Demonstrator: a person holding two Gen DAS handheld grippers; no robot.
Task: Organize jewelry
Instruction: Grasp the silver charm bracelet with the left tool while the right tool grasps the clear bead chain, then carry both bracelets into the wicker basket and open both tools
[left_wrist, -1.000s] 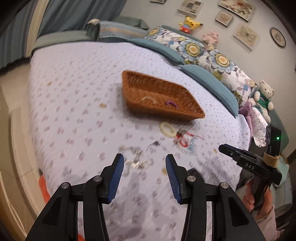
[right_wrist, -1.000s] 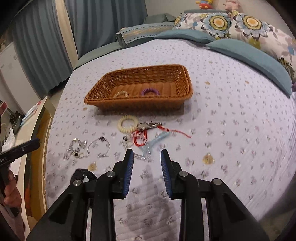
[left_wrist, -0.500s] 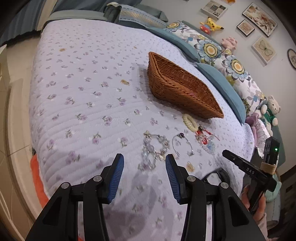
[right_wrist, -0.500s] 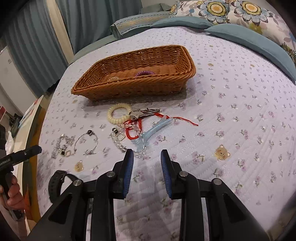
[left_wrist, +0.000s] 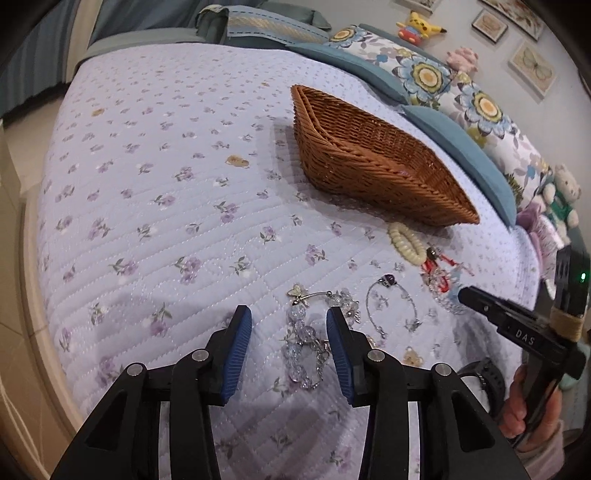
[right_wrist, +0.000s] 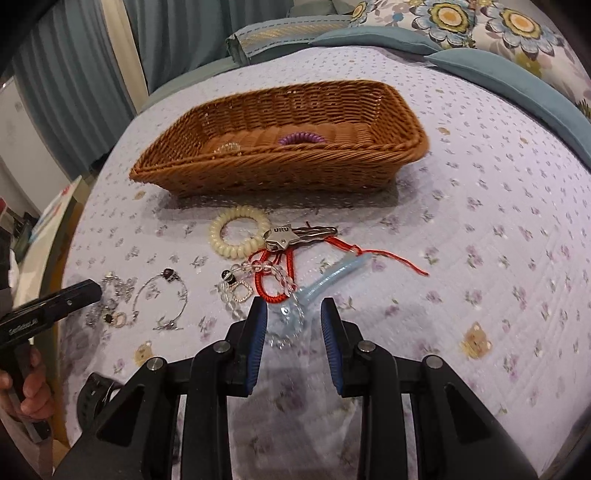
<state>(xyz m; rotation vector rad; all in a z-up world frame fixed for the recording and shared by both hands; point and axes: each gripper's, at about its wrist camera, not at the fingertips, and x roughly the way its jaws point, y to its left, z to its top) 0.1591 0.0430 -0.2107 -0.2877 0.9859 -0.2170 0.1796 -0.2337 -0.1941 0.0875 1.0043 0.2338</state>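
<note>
Bed (left_wrist: 155, 206): lilac quilt with little flower print, fills pretty much both views. All the jewelry lies loose on it.

Basket (right_wrist: 280, 177): brown wicker tray, up around 12 o'clock in the right wrist view and 1 o'clock in the left one (left_wrist: 369, 162). Inside it there's a purple coil hair tie (right_wrist: 301, 138) and a pale bracelet (right_wrist: 227, 147) to its 9 o'clock.

Left gripper (left_wrist: 289, 323): blue pads apart and closing in right now. Not touching anything that I can see.

Right gripper (right_wrist: 293, 317): pads apart with a gap, not pressing on anything.

Crystal bead bracelet (left_wrist: 301, 347): chunky clear beads, sits right between the left gripper's fingers, closer to the right-hand pad, but there's daylight on both sides.

Blue hair clip (right_wrist: 317, 288): see-through pale blue, its wide end lies between the right gripper's fingertips and its tail runs off toward 1 o'clock. Can't tell if the pads brush it, looks like they don't.

Cream coil hair tie (right_wrist: 240, 236): just in front of the basket, at 11 o'clock from the right gripper.

Star key clip (right_wrist: 291, 236): silver, touching the cream coil at its 3 o'clock.

Red cord (right_wrist: 275, 280): looped under the key clip, tangled with clear beads, with a thin tail going off to 3 o'clock.

Thin silver bangle (right_wrist: 164, 299): at 9 o'clock from the right gripper, with a dark charm on top.

Black watch (right_wrist: 94, 398): down at 8 o'clock in the right view, near the bed edge.
</note>
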